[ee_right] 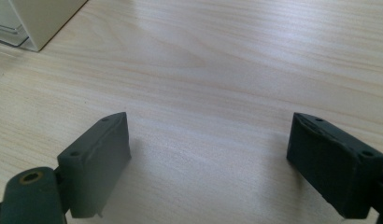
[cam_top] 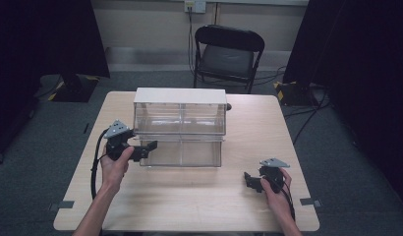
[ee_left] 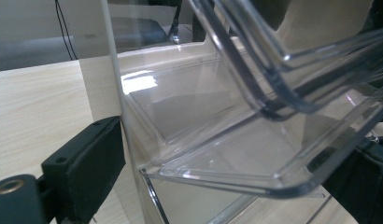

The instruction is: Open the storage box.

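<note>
Black folding chair (cam_top: 228, 55) behind wooden table (cam_top: 199, 196)

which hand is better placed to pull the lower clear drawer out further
Left. The left hand-held gripper is at the lower drawer, its jaws straddling the front lip. The right hand-held gripper sits open over bare table.

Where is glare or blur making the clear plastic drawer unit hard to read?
Left gripper view: a bright glare patch on the clear plastic drawer, whose near rims blur; left gripper sits at its left end. High view: soft and dim, drawer edges faint. Right gripper view: evenly lit pale wooden table, soft shadows under the jaws.
</note>
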Demonstrator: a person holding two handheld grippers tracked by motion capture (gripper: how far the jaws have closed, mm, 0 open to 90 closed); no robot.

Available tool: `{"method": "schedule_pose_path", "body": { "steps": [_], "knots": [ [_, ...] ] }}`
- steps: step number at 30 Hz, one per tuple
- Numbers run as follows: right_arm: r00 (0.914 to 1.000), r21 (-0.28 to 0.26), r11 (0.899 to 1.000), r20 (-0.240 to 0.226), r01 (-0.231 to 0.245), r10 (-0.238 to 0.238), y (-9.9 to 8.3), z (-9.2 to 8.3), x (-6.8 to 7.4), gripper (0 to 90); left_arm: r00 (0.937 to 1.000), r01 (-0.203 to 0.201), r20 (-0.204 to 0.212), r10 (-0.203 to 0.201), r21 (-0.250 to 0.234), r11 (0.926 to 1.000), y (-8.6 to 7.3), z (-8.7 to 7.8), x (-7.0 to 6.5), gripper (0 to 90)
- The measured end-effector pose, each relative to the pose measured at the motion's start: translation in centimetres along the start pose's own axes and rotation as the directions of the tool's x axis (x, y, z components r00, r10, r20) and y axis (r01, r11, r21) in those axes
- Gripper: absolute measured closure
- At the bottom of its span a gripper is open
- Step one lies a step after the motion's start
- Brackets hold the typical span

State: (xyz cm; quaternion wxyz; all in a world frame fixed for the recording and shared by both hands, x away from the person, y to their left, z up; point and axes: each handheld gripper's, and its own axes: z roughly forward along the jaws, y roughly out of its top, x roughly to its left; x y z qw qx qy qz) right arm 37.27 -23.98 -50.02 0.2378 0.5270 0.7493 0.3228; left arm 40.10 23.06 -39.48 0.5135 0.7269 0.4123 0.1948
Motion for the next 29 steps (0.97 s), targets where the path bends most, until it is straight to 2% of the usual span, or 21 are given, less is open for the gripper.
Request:
{"method": "schedule_pose_path", "body": {
  "steps": [29],
  "knots": [
    [1.0000, 0.001, 1.000, 0.000, -0.001, 0.001, 0.00, 0.00, 0.00, 12.6, 1.0000, -0.002, 0.002, 0.002, -0.003, 1.0000, 0.01, 0.01, 0.02, 5.5]
  ]
}}
